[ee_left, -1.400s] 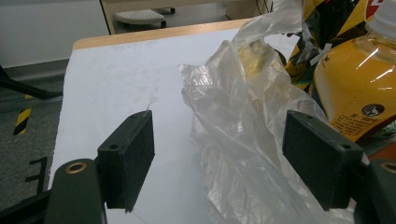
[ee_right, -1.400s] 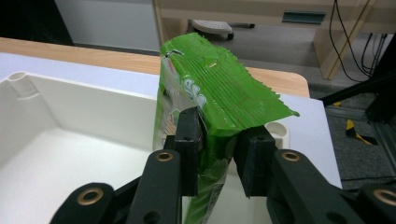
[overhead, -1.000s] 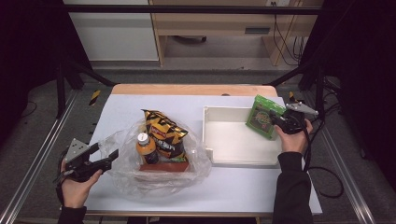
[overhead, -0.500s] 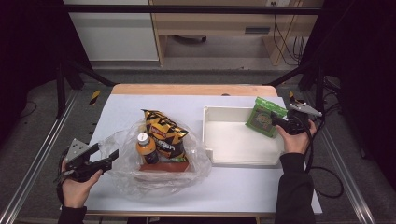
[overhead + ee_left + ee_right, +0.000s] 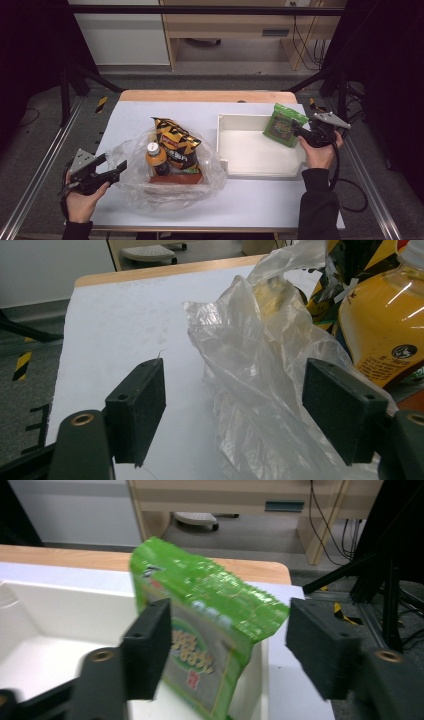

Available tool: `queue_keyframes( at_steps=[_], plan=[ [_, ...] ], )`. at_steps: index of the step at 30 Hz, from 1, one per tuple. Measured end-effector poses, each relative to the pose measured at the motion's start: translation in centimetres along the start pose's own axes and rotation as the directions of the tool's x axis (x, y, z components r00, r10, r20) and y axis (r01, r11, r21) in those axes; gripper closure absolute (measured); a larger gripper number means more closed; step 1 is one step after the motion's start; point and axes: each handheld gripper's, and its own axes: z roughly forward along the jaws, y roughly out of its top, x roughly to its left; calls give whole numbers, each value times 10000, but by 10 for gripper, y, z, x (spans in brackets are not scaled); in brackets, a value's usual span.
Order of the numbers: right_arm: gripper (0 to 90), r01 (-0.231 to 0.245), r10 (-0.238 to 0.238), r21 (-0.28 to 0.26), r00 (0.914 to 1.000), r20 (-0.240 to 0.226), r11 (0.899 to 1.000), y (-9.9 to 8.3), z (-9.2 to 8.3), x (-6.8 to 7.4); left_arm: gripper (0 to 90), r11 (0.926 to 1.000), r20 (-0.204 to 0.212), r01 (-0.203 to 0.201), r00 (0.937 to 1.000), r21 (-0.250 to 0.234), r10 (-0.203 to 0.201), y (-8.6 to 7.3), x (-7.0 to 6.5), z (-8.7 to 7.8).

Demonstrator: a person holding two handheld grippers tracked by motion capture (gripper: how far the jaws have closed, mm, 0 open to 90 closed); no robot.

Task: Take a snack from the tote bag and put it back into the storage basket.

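Note:
A green snack packet (image 5: 282,125) stands tilted against the right wall of the white tray (image 5: 250,167). My right gripper (image 5: 300,131) is at its right edge. In the right gripper view the packet (image 5: 210,610) rises between the jaws of the right gripper (image 5: 230,650), and the right pad stands clear of it. These jaws have just been closing and are open. At the table's front left, my left gripper (image 5: 114,164) is open beside a clear plastic bag (image 5: 130,185). The bag's loose film (image 5: 250,355) lies between the pads of the left gripper (image 5: 232,405) without being pinched.
Inside the plastic bag are an orange bottle (image 5: 156,159), a black and yellow snack bag (image 5: 175,140) and a red box (image 5: 175,177). The bottle (image 5: 385,325) looms close on the right of the left gripper view. The tray floor (image 5: 60,650) is bare.
The right gripper's jaws stand wider around the green packet than a second ago; the packet stays leaning at the tray's right wall. The left hand has not moved.

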Motion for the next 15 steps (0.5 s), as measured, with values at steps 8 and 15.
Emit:
queue_keyframes(
  at_steps=[8,15],
  plan=[
    [670,45,-23,610,9994,-351,9981,-9,2,4,252,10000,3,3,10000,-5,-3,0,0,0],
    [877,-324,327,989,9995,-11,9946,-14,21,4,254,10000,-12,40,10000,-8,-40,0,1,0]
  ],
)
